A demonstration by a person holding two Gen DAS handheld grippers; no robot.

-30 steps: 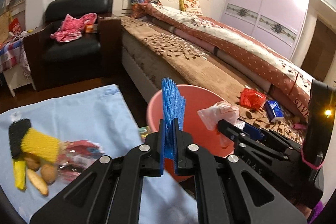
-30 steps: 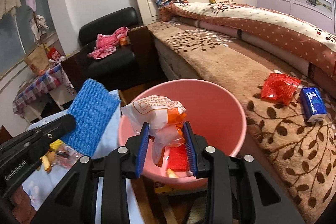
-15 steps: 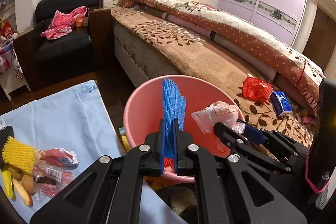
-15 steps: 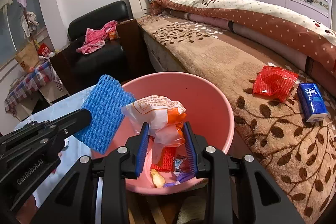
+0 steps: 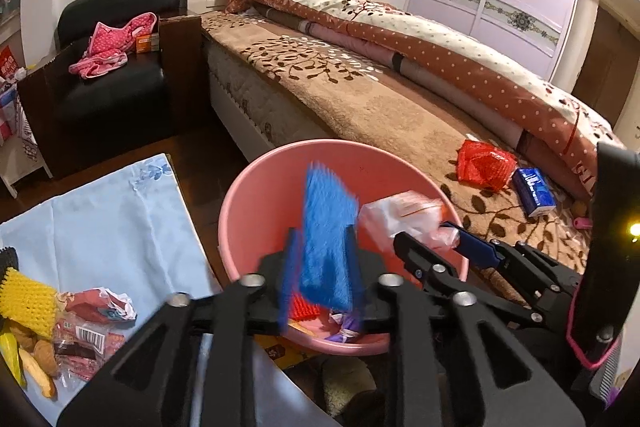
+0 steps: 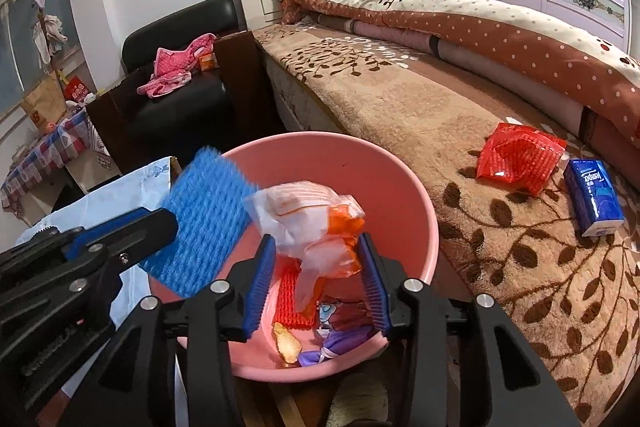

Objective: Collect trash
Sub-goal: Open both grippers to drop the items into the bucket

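A pink basin (image 5: 248, 211) (image 6: 400, 179) stands on the floor beside the bed, with wrappers and scraps at its bottom. My left gripper (image 5: 322, 259) hangs over its near rim. Its jaws are opening, and a blue foam net (image 5: 326, 243) (image 6: 200, 227) sits loose and blurred between them. My right gripper (image 6: 318, 267) is over the basin too, its jaws opening. A crumpled white and orange plastic bag (image 6: 308, 223) (image 5: 404, 219) lies between the fingers, and the left pad stands clear of it.
On the bed's brown blanket (image 6: 400, 115) lie a red net bag (image 6: 516, 157) and a blue tissue pack (image 6: 596, 199). A light blue cloth (image 5: 100, 227) at left carries a yellow foam net (image 5: 24, 303), wrappers (image 5: 92, 323) and food scraps. A black armchair (image 5: 112, 99) stands behind.
Both grippers moved forward and down over the basin. Their jaws have spread. The blue foam net, earlier clamped upright, now tilts loose; the plastic bag is released from the pinch.
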